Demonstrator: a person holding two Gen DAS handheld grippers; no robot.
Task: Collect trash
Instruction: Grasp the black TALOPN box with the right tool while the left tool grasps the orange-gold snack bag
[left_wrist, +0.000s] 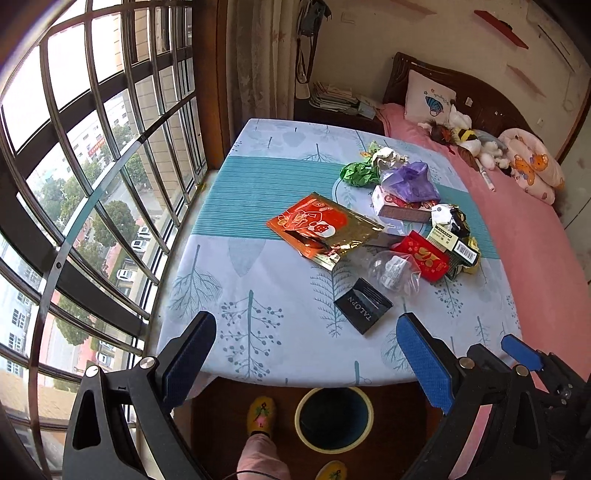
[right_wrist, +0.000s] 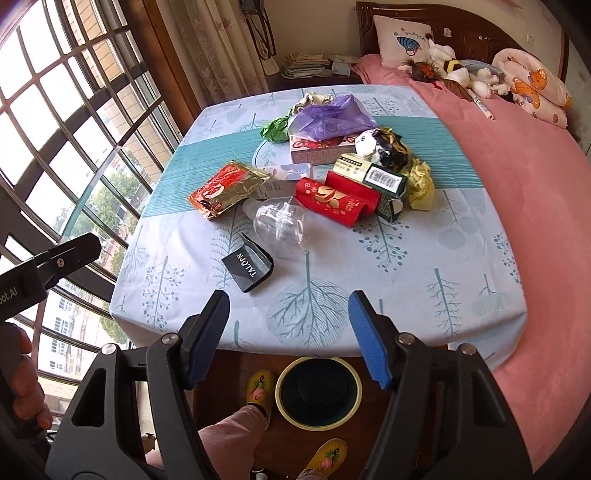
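Trash lies in a heap on the table (left_wrist: 221, 280) (right_wrist: 424, 295): a black TALOPN packet (left_wrist: 362, 305) (right_wrist: 248, 266), a crumpled clear plastic shell (left_wrist: 395, 271) (right_wrist: 280, 221), a red-and-gold foil pouch (left_wrist: 321, 229) (right_wrist: 227, 188), a red box (left_wrist: 424, 256) (right_wrist: 338, 201), a purple bag (left_wrist: 410, 179) (right_wrist: 328, 114) and green wrap (left_wrist: 356, 173) (right_wrist: 273, 129). A yellow-rimmed bin (left_wrist: 334, 419) (right_wrist: 319, 393) stands on the floor below the table's near edge. My left gripper (left_wrist: 306, 360) and right gripper (right_wrist: 290, 339) both hang open and empty over that edge.
A barred window (left_wrist: 92, 166) runs along the left. A pink bed (right_wrist: 535, 206) with stuffed toys (left_wrist: 476, 144) and pillows adjoins the table's right side. The person's yellow slippers (right_wrist: 260, 387) and pink trouser leg stand beside the bin. A hand (right_wrist: 22, 387) holds the left gripper.
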